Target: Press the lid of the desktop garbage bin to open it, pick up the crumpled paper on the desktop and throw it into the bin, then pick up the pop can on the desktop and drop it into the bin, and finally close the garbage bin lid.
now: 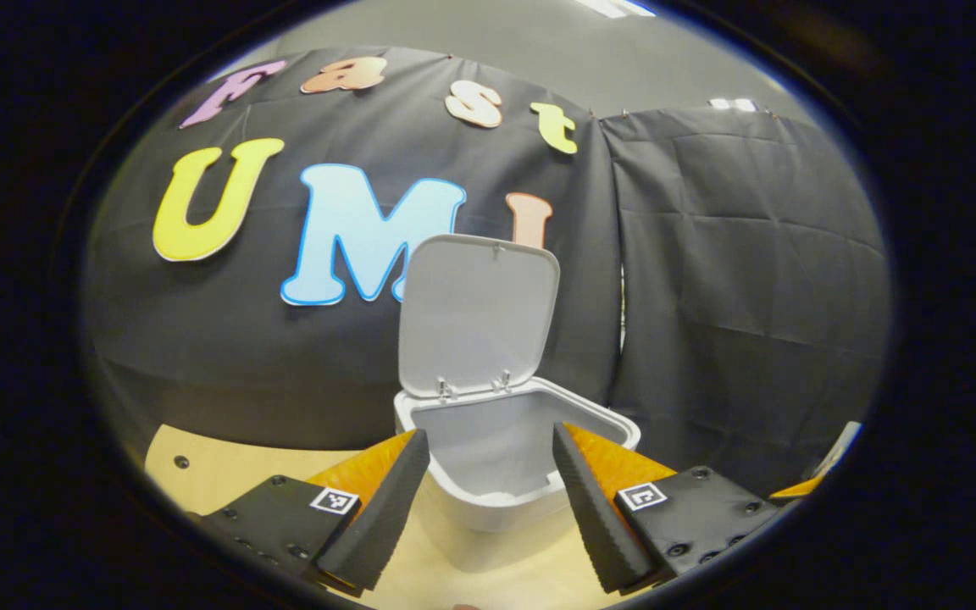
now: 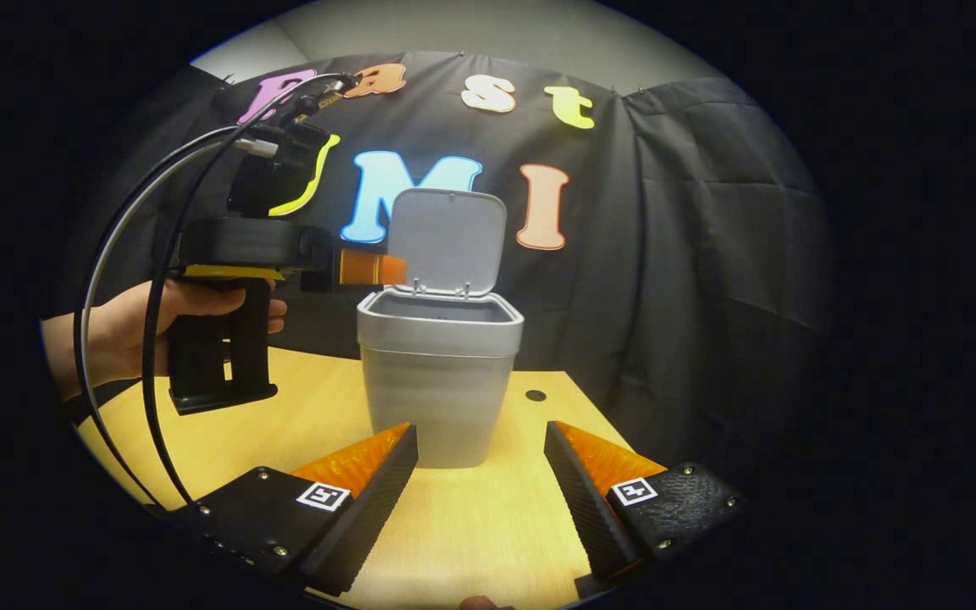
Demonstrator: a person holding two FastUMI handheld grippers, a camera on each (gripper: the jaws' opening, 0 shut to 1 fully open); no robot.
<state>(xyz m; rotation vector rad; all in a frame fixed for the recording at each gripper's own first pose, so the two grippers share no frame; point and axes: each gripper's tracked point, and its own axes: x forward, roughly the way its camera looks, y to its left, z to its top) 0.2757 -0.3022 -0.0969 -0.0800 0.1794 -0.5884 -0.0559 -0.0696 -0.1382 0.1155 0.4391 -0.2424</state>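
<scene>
Your garbage bin (image 2: 439, 385) stands mid-bench (image 2: 302, 424) with its lid (image 2: 447, 239) already up. Your left gripper (image 1: 488, 500) hovers spread wide and empty above the bin's mouth; your right gripper (image 2: 479, 500) waits wide and empty before it. Closing the lid is plainly left. I cannot tell whether paper or can are inside. Nothing blocks the lid.
</scene>
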